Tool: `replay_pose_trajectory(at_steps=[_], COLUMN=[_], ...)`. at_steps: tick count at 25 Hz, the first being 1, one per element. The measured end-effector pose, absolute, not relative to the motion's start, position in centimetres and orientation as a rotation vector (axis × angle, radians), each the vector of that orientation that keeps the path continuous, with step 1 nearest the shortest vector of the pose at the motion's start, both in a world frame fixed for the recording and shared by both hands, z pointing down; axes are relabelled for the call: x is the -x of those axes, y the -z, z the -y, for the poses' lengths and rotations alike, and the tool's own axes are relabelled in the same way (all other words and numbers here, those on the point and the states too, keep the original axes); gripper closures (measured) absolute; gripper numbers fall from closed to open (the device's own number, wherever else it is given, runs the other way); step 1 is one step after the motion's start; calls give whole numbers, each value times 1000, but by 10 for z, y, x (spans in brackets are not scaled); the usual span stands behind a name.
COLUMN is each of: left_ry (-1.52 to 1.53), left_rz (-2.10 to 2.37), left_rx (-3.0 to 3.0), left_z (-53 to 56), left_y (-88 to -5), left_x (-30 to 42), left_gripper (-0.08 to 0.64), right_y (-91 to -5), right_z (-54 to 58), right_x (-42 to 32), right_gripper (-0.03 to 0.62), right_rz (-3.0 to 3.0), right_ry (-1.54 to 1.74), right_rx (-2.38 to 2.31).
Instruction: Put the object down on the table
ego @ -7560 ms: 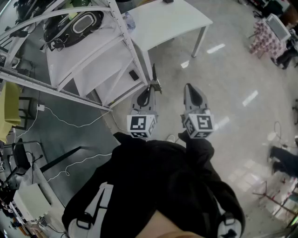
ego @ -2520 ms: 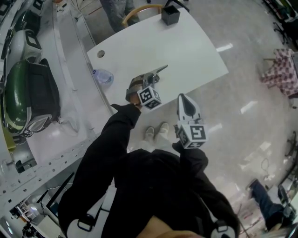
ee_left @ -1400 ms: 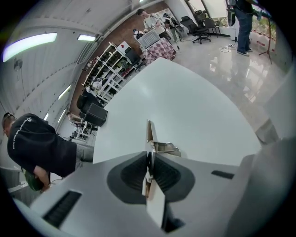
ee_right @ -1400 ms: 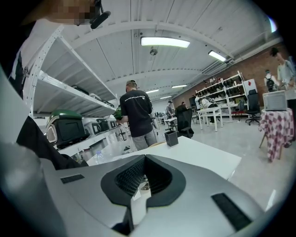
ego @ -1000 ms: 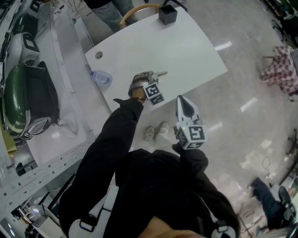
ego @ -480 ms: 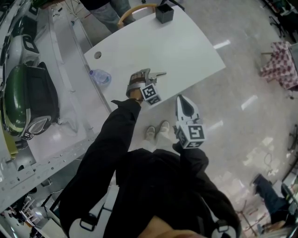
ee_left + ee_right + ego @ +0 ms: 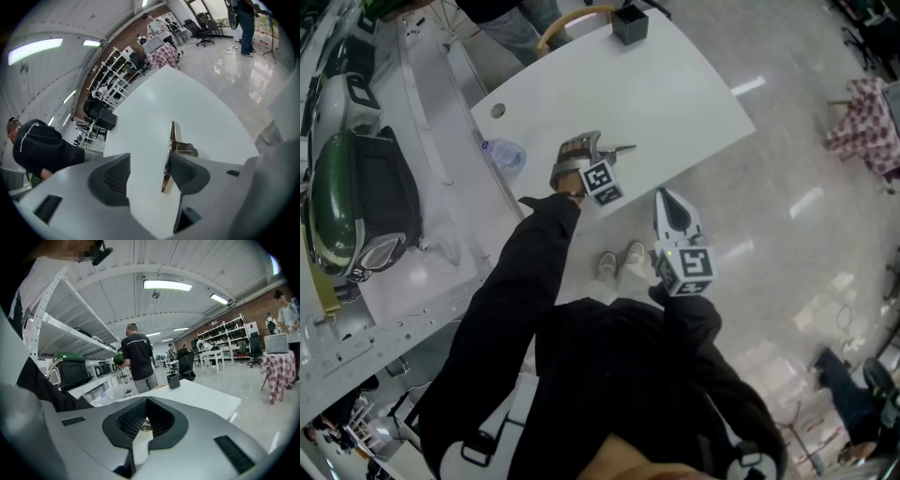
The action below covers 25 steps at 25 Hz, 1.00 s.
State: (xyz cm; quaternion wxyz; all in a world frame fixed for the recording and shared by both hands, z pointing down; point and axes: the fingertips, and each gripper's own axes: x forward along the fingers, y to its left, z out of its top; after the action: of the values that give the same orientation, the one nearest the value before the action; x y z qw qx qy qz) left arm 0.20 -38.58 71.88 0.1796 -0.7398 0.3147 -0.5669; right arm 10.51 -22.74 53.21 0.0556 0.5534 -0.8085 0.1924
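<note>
A thin metal hand tool (image 7: 172,149) with a brassy blade lies flat on the white table (image 7: 154,108). My left gripper (image 7: 147,176) hovers just above it, jaws opening wide. The tool sits by the inner face of the right finger (image 7: 187,172), partly hidden behind it, and no pad presses on it. In the head view the left gripper (image 7: 586,150) reaches over the table's near edge and the tool (image 7: 620,149) pokes out past it. My right gripper (image 7: 675,202) hangs off the table over the floor, shut and empty; in its own view the right gripper (image 7: 136,446) has its tips together.
A black box (image 7: 630,23) stands at the table's far end near a wooden chair back (image 7: 572,19). A person in a black shirt (image 7: 138,355) stands beyond the table. White shelving to the left holds a plastic bottle (image 7: 504,153) and a green and black machine (image 7: 356,197).
The left jaws have parted and let go of the tool, which stays lying on the table. The left gripper has shifted slightly up the picture; the right gripper has not moved.
</note>
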Motion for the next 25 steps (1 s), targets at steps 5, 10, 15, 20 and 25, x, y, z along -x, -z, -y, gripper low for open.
replay_pose_trajectory(at_steps=[5,10,15,20,25], left_ry=[1635,1686,1665,1620,1569], left_rz=[-837,-824,-848,-887,-920], left_rx=[2108,2117,2129,2148,2159], left_z=[373,361,354,355,352], left_y=[-713,-706,-700,-682,-666], left_x=[2,10,12,10,8], left_gripper=[320,319,320,321,321], right_y=[-530,-527,-521,-519,-512], right_z=[228,229,224,220,215], right_x=[-108,-108,-101,-107,-104], right_gripper=[591,591,591,591,591], right_rz=[2452,2451,2476,2454,2464], right_ry=[-586,-567,-555,-540,-525], right_rx=[-1688,-1706,-1697,-1723,-1737])
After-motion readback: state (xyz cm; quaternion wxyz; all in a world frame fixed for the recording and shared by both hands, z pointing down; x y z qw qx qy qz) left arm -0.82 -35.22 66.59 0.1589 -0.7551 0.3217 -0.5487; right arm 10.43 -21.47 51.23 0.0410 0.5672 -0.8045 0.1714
